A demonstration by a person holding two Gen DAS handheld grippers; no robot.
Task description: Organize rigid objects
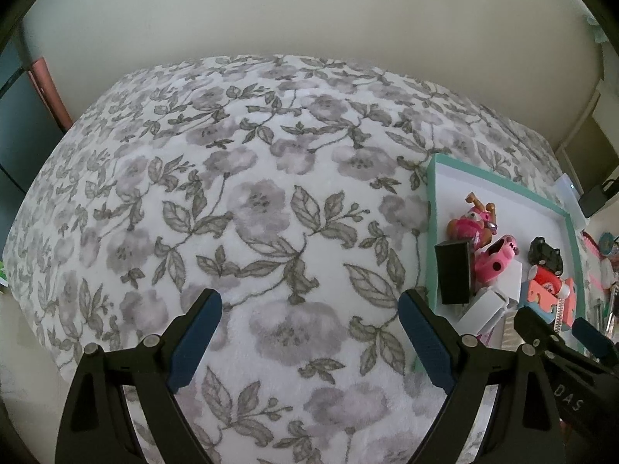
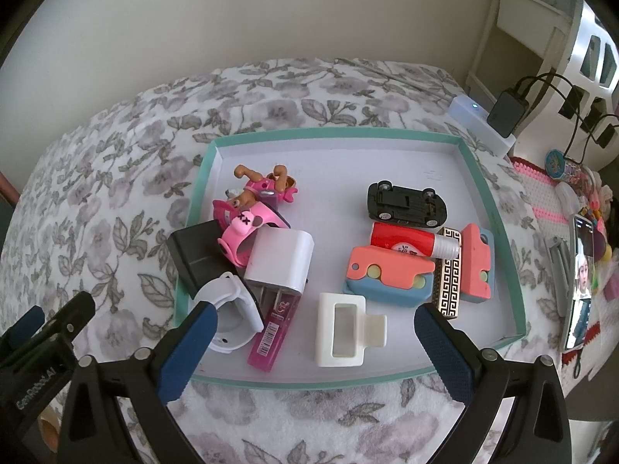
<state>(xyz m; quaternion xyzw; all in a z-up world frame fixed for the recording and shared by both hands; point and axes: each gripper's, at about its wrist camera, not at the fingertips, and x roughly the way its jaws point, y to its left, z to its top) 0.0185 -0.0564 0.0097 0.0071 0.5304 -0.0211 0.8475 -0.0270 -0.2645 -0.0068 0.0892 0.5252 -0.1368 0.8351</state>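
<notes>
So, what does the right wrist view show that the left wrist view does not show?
Only the right wrist view shows the white clip, the black toy car lying upside down and the phone beside the tray. Only the left wrist view shows the wide bare stretch of floral blanket left of the tray. Both show the teal tray, the pink toys, the black box and both open grippers.

Each black gripper (image 2: 311, 319) has 2 blue-padded fingers (image 2: 185, 352), silver screws.

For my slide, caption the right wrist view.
Open right hand-held gripper hovers above a teal tray of toys on a floral blanket, white clip nearest.
</notes>
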